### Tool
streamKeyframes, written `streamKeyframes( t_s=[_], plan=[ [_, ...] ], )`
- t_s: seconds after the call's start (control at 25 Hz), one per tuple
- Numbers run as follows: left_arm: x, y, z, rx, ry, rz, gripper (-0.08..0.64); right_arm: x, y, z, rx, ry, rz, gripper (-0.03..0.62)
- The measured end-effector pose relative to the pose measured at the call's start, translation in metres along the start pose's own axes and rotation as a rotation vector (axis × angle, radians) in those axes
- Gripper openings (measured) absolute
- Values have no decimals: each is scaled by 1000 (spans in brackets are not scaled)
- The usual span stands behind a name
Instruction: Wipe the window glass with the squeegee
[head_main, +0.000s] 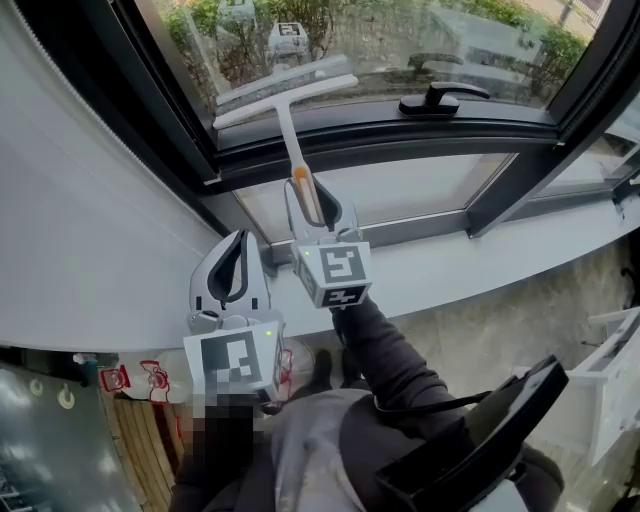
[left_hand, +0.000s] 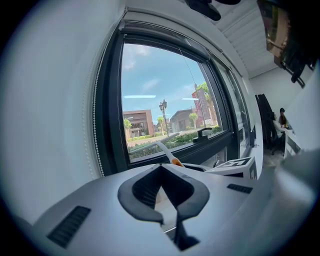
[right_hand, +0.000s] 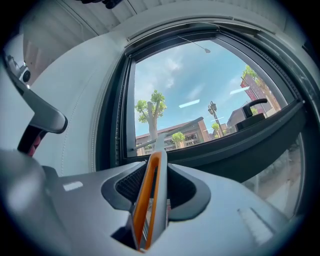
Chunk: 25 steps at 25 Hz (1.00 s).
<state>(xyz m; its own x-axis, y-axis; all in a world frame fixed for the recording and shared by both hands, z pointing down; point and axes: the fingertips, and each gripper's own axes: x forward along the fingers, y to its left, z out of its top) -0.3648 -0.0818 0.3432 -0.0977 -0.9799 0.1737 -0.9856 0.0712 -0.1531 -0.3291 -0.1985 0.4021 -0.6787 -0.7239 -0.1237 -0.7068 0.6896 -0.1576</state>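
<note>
The squeegee (head_main: 285, 97) lies with its white blade against the bottom of the window glass (head_main: 400, 40), near the left frame. Its white and orange handle runs down into my right gripper (head_main: 312, 200), which is shut on it. In the right gripper view the orange handle (right_hand: 149, 200) stands between the jaws, and the blade (right_hand: 162, 139) crosses the pane ahead. My left gripper (head_main: 240, 242) hovers lower left over the sill's corner, shut with nothing in it. In the left gripper view the squeegee (left_hand: 167, 150) shows beyond the left gripper (left_hand: 161, 170).
A black window handle (head_main: 440, 98) sits on the lower frame to the right of the blade. The white sill (head_main: 470, 265) runs below. A white wall and a bead cord (left_hand: 97, 125) flank the left frame. A black chair (head_main: 480, 440) is at bottom right.
</note>
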Motion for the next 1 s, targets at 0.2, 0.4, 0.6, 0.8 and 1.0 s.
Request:
streamKeyframes(
  t_s=[0.2,0.4,0.6,0.8,1.0],
  plan=[
    [2,-2,-5,6,28,7,-2,-2,-2,-13,23,17,6,123],
    [4,-5,-7,12,35,8,-2,-4,-4,-23,66,26,20,121],
    [6,-9,-9,17,33,5,-2,-3,-4,-27,116,21,43,118],
    [7,-10,-8,21,40,16,-2,-2,-3,-35,184,30,80,112],
    [8,-12,-8,22,40,21,-2,-2,1,-47,269,41,142,96]
  ],
)
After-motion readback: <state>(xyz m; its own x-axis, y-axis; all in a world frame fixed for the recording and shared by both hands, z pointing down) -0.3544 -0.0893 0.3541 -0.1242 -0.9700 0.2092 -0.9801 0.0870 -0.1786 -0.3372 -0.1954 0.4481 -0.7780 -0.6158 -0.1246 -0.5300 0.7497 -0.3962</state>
